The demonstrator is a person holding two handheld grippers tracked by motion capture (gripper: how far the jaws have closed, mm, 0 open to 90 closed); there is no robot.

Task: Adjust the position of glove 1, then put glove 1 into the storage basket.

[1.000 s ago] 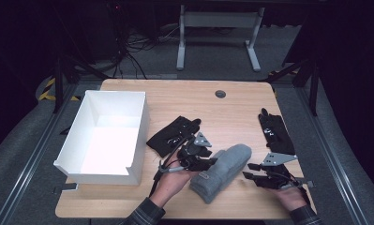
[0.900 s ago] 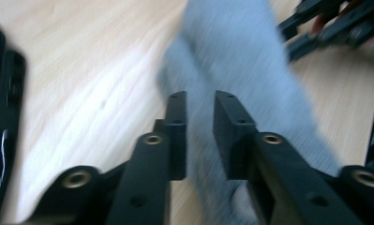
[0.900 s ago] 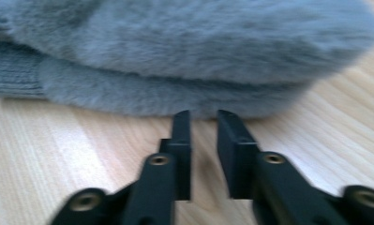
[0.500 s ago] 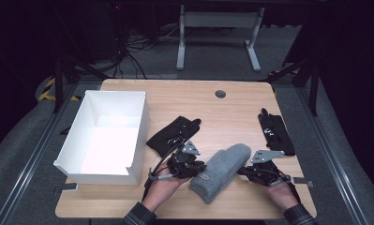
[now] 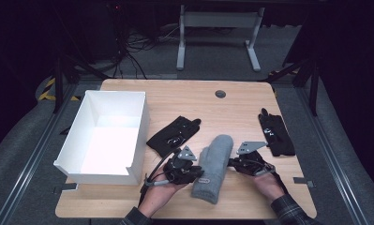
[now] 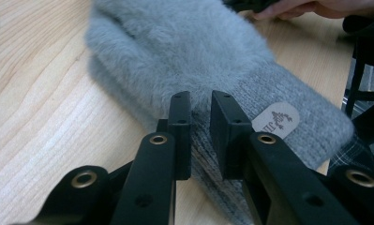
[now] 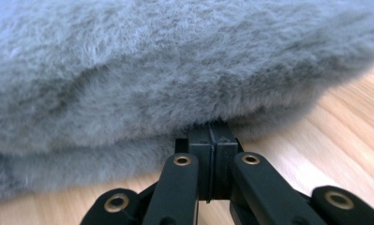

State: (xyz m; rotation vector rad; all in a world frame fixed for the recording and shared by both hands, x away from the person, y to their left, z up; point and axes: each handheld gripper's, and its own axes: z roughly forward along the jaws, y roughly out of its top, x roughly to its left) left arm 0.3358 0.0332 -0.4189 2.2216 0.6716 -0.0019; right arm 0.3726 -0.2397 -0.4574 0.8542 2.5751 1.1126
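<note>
A grey fuzzy mitten (image 5: 215, 161) lies near the table's front edge, cuff toward me. My left gripper (image 5: 197, 173) meets its left side at the knit cuff. In the left gripper view the mitten (image 6: 184, 47) stretches away. The jaws of my left gripper (image 6: 201, 101) stand a narrow gap apart with cuff fabric pinched between them. They have just been opening slightly. My right gripper (image 5: 232, 163) touches the mitten's right side. In the right gripper view, my right gripper (image 7: 212, 129) has its jaws pressed together, tips tucked under the mitten's (image 7: 175, 70) furry edge.
A white open box (image 5: 142, 122) stands at the left of the table. One black glove (image 5: 173, 133) lies between the box and the mitten, another black glove (image 5: 274, 133) near the right edge. A round grommet (image 5: 220, 93) sits at the back.
The right gripper has slid left up to the mitten's edge and its jaws have closed. The left gripper has edged in against the cuff. The mitten has stayed in place.
</note>
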